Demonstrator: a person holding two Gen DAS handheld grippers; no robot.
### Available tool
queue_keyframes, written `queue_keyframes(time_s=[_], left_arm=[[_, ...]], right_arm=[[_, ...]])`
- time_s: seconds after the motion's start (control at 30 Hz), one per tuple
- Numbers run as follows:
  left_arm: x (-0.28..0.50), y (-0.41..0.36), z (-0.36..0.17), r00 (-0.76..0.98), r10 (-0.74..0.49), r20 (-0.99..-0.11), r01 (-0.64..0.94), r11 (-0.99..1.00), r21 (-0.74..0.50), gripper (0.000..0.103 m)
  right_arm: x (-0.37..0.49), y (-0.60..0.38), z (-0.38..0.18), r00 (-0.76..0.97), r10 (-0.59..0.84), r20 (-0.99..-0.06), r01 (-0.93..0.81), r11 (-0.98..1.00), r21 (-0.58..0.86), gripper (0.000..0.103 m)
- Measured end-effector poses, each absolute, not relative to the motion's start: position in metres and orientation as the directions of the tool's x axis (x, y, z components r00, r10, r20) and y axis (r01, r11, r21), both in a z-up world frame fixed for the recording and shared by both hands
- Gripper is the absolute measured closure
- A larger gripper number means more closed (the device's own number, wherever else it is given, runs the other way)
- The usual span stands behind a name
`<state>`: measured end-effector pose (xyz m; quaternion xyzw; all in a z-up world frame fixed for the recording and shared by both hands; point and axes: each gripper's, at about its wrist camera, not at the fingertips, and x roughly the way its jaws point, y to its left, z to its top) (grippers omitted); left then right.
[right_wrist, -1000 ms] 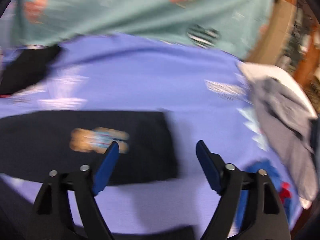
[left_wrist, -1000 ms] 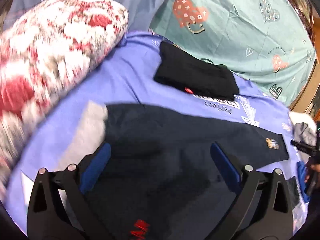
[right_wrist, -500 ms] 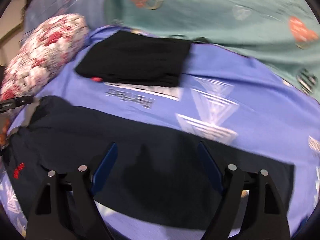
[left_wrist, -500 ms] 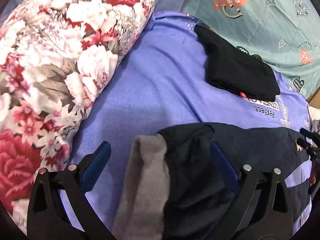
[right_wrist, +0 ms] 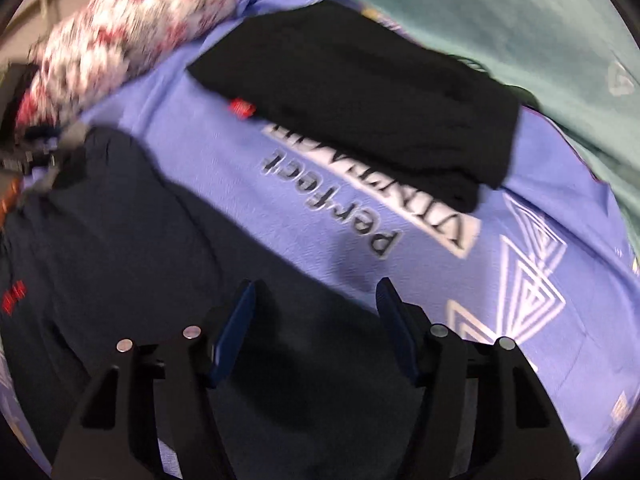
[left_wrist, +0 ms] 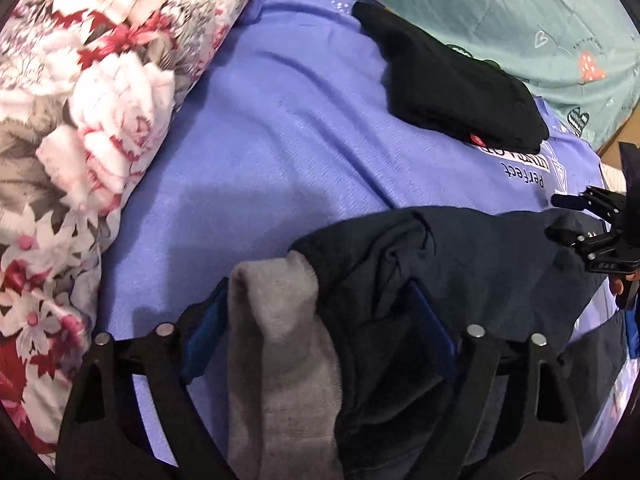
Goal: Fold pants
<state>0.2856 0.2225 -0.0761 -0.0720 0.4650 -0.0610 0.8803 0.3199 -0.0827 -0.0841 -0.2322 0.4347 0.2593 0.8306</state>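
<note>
**Both grippers closing over the dark pants on the blue sheet**

At the far left a floral pillow (left_wrist: 80,128) lies along the edge of the blue sheet (left_wrist: 280,120). Just beside it, the left gripper (left_wrist: 320,320) points down at the waist end of the dark navy pants (left_wrist: 480,272). Its jaws are wide and closing, with the bunched waist and its turned-out grey lining (left_wrist: 276,328) lying between the blue pads; the cloth fills most of the gap, but whether the pads press on it cannot be told.

From there the pants stretch rightward across the sheet, flat, toward the right gripper (right_wrist: 316,320). In the right wrist view that gripper sits over the far edge of a pant leg (right_wrist: 140,240), jaws about half wide and closing. The dark cloth lies under and between the pads, its edge crossing the gap, with bare sheet beyond; the pads are not seen gripping it.

Farther back, well apart from the pants, a folded black garment (right_wrist: 380,100) rests on the sheet, near a teal quilt (left_wrist: 540,20).
</note>
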Motion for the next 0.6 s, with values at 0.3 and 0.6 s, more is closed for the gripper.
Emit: queue_keyframes(time_s=[0.3, 0.6], left_arm=[[0.284, 0.225, -0.074, 0.586, -0.176, -0.791, 0.031, 0.980, -0.195, 0.032], [0.287, 0.235, -0.072, 0.587, -0.136, -0.798, -0.034, 0.981, -0.192, 0.067]], right_arm=[[0.311, -0.067, -0.080, 0.466, 0.230, -0.854, -0.687, 0.703, -0.185, 0.101], [0.335, -0.064, -0.089, 0.638, 0.141, -0.757, -0.536, 0.786, -0.306, 0.095]])
